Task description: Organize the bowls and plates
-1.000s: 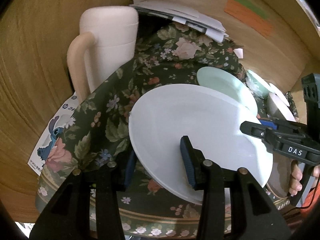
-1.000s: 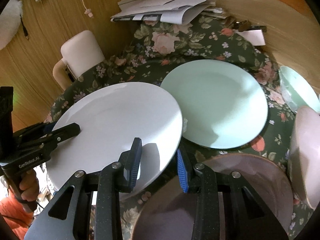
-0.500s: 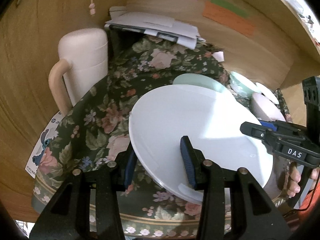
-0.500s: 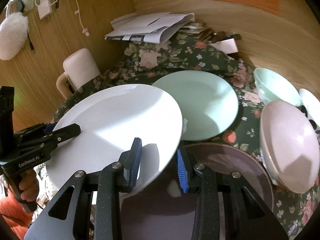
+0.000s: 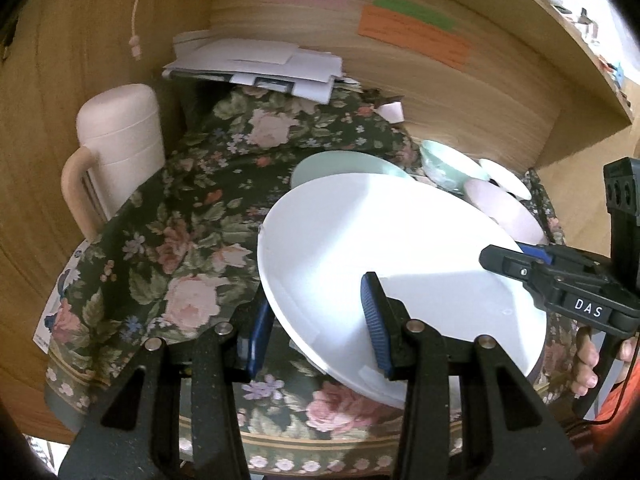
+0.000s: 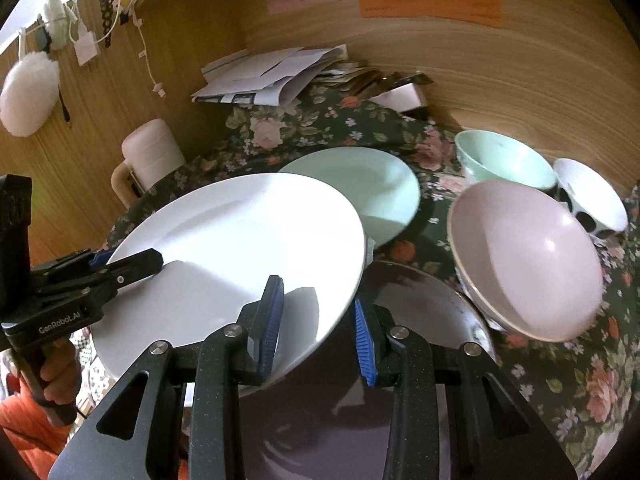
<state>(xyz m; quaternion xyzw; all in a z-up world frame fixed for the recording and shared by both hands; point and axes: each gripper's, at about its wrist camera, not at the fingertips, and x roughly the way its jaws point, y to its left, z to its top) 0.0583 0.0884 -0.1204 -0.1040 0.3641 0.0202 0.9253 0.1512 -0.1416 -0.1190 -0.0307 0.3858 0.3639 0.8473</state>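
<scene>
Pink bowl (image 6: 528, 256) and dark plate (image 6: 416, 308) crowd white plate (image 6: 248, 248)

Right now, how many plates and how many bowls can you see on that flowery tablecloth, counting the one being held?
Plates: 3 (white plate, held at both edges by the left gripper and right gripper; green plate; dark plate)
Bowls: 3 (pink bowl, green bowl, white spotted bowl)
Total: 6
</scene>
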